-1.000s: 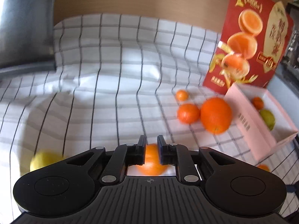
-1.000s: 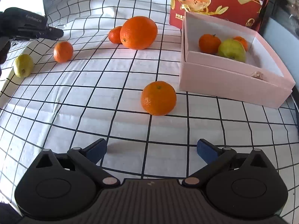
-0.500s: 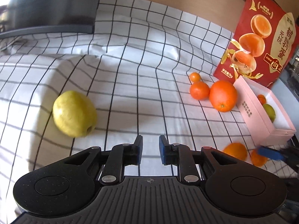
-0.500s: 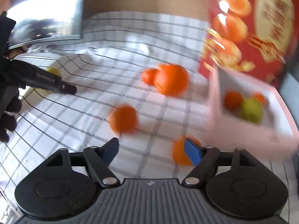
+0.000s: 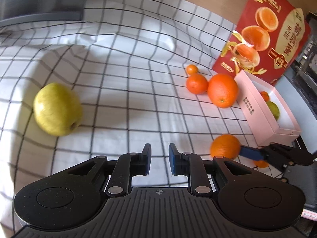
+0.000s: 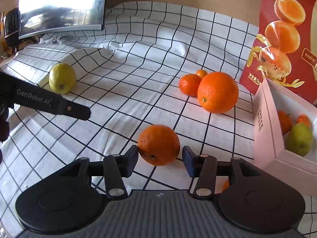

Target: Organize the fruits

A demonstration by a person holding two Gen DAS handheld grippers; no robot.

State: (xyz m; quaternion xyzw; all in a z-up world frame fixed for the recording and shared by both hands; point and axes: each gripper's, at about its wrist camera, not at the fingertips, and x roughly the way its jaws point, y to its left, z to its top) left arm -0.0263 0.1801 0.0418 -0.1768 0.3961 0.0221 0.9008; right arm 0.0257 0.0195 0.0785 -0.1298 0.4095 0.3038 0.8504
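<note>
An orange (image 6: 158,144) lies on the checked cloth between the fingers of my right gripper (image 6: 160,156), which is open around it; the left pad touches it, the right pad stands apart. It also shows in the left wrist view (image 5: 224,146). My left gripper (image 5: 159,155) is nearly shut and empty, over bare cloth. A yellow-green apple (image 5: 57,109) lies to its left. A large orange (image 6: 217,92), a mandarin (image 6: 189,84) and a tiny one (image 6: 201,73) sit together. The pink box (image 6: 263,119) holds a green fruit (image 6: 300,138) and two small oranges.
A red printed fruit carton (image 5: 263,31) stands behind the pink box. A monitor (image 6: 59,8) stands at the back left. Another small orange (image 5: 261,163) lies under my right gripper. The cloth is rumpled at the back.
My left gripper let go of the orange it held and drew back from it. My right gripper swung left and came around that orange.
</note>
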